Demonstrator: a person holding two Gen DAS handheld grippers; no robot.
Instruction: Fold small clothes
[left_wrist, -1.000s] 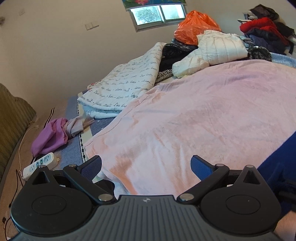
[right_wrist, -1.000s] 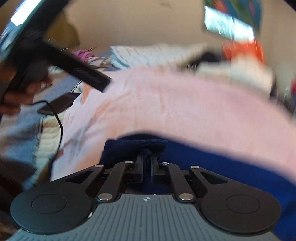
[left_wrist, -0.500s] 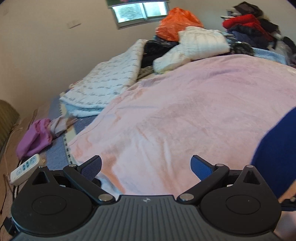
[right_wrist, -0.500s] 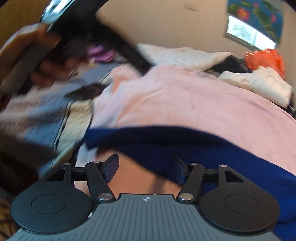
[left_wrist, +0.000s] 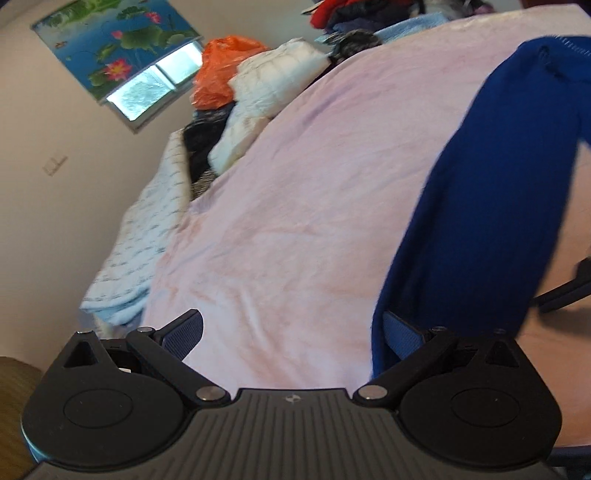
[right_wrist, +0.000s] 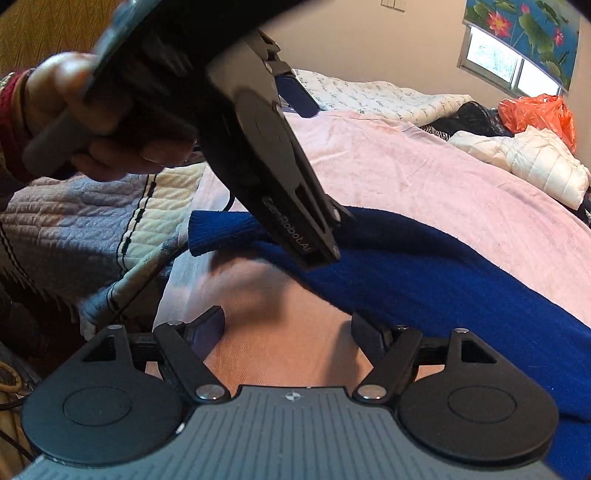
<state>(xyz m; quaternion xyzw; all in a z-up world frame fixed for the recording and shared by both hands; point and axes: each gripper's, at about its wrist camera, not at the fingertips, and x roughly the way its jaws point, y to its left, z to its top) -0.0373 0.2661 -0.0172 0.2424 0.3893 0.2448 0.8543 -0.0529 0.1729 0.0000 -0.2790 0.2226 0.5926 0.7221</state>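
While both jaws stand spread wide and empty, the left gripper (left_wrist: 291, 332) and right gripper (right_wrist: 288, 328) hover over the blue sweater (right_wrist: 424, 266) on the pink blanket (left_wrist: 295, 192).

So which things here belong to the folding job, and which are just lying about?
Job: blue sweater; pink blanket it lies on; left tongs and right tongs, both open.

Lying about: white puffer jacket; orange bag; printed quilt; clothes pile.

A home bedroom: a bed (left_wrist: 295, 206) under a pink blanket fills the frame; clothes (left_wrist: 269, 85) heaped at top centre; a lotus curtain (left_wrist: 114, 40) over the window (left_wrist: 147, 92) upper left.
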